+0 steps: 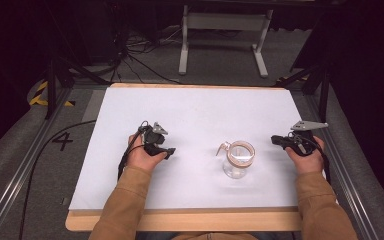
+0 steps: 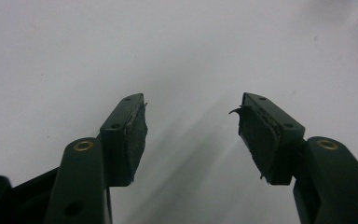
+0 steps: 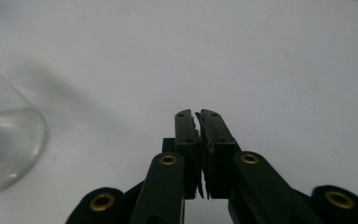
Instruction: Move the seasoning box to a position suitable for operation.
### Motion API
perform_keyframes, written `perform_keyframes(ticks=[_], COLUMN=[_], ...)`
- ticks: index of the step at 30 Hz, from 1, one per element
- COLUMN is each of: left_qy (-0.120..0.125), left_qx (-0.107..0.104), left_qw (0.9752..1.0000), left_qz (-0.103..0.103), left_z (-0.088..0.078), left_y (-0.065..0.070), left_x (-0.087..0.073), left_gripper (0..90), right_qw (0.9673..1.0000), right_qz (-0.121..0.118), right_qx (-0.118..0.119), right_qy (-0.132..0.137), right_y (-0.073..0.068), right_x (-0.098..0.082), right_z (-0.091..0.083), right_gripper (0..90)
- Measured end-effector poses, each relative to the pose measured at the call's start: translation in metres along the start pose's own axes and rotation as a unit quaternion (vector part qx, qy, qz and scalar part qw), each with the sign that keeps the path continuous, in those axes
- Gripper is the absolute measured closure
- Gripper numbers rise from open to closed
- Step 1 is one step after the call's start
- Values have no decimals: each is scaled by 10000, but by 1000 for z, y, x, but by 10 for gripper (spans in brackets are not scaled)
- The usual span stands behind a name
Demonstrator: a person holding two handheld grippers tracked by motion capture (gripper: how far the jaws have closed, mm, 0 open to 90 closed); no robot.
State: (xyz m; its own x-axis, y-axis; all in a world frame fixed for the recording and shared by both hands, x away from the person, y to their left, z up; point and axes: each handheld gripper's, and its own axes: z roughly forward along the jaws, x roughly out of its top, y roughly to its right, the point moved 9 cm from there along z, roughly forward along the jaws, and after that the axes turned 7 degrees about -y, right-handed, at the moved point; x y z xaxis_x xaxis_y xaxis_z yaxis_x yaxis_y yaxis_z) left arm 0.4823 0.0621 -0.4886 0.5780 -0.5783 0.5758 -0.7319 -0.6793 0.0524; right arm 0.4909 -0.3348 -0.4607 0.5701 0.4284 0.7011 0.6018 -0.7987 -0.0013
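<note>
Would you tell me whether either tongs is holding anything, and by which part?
Nothing is held: left tongs open, right tongs shut empty, apart from the glass jar.

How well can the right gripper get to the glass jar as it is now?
Probably well: bare table lies between the right gripper and the glass jar. Its jaws are shut, though, so they would need opening first.

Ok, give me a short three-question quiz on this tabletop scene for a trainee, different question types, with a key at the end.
1. True or false: the left gripper has its jaws apart with nothing between them.
2. Which gripper is shut? A) left B) right C) both
3. Fill in: the glass jar stands on the white table between the two ____.

Key:
1. True.
2. B, the right gripper; its jaws meet with nothing held.
3. Grippers; the jar is touched by neither.
</note>
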Motion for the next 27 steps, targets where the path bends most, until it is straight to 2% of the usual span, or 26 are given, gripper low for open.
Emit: perform_keyframes(ticks=[2,4,6,7,8,9,11,14,15,16,17,24,27], left_qy=[-81,-194,-121,-112,-124,-173,-384,-418,-435,-435,-462,-350,-160], left_qx=[-34,-6,37,-24,-59,-73,-80,-152,-219,-219,-269,-247,-161], left_qw=[9998,9996,9997,9997,9997,9998,9992,9990,9985,9985,9981,9984,9992], left_qz=[179,220,214,230,214,108,-35,81,240,240,296,364,324], left_z=[-8,-17,-19,-25,-29,-32,-36,-45,-49,-49,-51,-54,-57], left_y=[4,7,8,11,13,15,19,29,35,35,39,43,42], left_x=[1,2,4,7,8,9,8,12,15,15,16,21,25], left_gripper=[449,467,473,473,469,461,404,380,367,357,357,356,359], right_qw=[9999,9997,9994,9991,9985,9979,9961,9931,9921,9921,9900,9843,9829], right_qz=[-103,-182,-245,-301,-373,-427,-555,-834,-889,-889,-946,-1175,-1233], right_qx=[67,163,242,276,393,470,675,784,835,835,997,1177,1173], right_qy=[32,-18,-55,-84,-106,-126,-134,-265,-281,-281,-326,-592,-704], right_y=[-5,-11,-16,-18,-26,-30,-42,-56,-60,-60,-69,-88,-92], right_x=[4,5,5,5,6,6,7,5,6,6,6,-1,-4], right_z=[-4,-2,0,1,2,3,5,7,7,7,9,22,28], right_gripper=[878,893,900,900,900,900,900,900,900,900,900,900,900])
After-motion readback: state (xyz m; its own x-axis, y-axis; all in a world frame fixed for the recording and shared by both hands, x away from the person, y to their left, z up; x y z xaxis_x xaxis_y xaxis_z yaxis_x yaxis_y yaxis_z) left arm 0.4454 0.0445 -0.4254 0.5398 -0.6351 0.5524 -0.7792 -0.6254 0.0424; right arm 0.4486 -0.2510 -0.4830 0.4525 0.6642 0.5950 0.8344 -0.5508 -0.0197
